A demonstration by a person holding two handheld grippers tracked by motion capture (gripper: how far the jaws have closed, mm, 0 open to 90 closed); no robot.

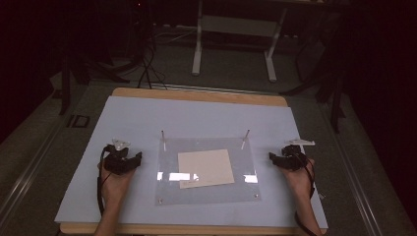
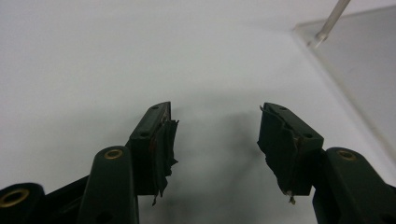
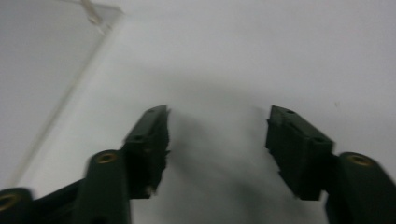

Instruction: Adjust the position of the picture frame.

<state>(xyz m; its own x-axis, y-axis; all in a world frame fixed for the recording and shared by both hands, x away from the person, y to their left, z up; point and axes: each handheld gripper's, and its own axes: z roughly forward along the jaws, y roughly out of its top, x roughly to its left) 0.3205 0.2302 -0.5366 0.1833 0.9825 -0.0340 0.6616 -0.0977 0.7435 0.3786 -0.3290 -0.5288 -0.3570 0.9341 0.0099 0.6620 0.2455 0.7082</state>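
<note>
Clear acrylic is forming a flat, glossy plate (image 1: 206, 169) that is lying in the middle of the table (image 1: 133, 118), which is wearing a smooth, matte, pale blue cover over a wooden edge. A square beige sheet (image 1: 205, 168), dull and slightly skewed, is resting on the plate near its centre. Two thin metal pins are standing tilted at the plate's far corners, one left pin (image 1: 163, 136) and one right pin (image 1: 245, 137), and small screws are sitting at its near corners.

The left gripper (image 1: 139, 156) is hovering just beside the plate's left edge, its fingers (image 2: 156, 140) spreading apart with nothing between them. The right gripper (image 1: 271, 157) is hovering just beside the plate's right edge, fingers (image 3: 299, 144) likewise spreading wide and empty.

The high view is giving the whole layout, including the sheet and both hands coming in from below. The left gripper view is revealing what the high one is too coarse for: ragged, torn black tape hanging from the finger pads, brass rivets, and the plate's bevelled corner (image 2: 355, 70) with a pin's base. The right gripper view, slightly blurred, is showing blocky fingers and the plate's opposite corner (image 3: 56, 56).
</note>
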